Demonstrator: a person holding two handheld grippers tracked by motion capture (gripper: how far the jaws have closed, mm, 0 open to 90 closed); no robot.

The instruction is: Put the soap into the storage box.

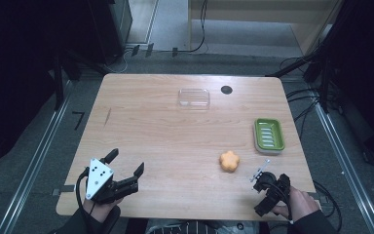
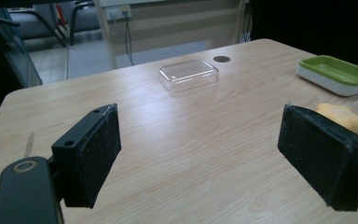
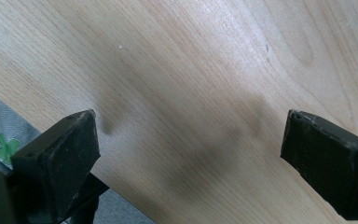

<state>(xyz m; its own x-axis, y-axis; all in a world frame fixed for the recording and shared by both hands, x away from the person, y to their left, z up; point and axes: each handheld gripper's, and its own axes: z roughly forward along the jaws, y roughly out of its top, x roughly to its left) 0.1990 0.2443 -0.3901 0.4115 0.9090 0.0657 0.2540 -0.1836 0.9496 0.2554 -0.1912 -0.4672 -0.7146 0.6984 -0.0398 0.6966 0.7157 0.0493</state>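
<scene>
The desk [image 1: 175, 146] carries few things, and they are spread well apart, so each can be approached without bumping another. An orange, flower-shaped sponge or soap [image 1: 229, 161] lies on the bare wood toward the person's right. It is the thing nearest the right claw [image 1: 271, 190], which hangs low over the near edge of the desk and points down at the wood. Its jaws stand wide apart with nothing between them, which looks like readiness for a grab. A green soap dish [image 1: 269, 135] on a white base waits just beyond the orange piece, open side up, and seems a likely home for it. Farther off near the far edge sits a clear plastic lid or tray [image 1: 194, 98], with a small dark hole [image 1: 226, 89] in the desk beside it. The left claw [image 1: 126, 170] rests at the near left corner, jaws spread and empty, aimed across the desk and well out of the way.
</scene>
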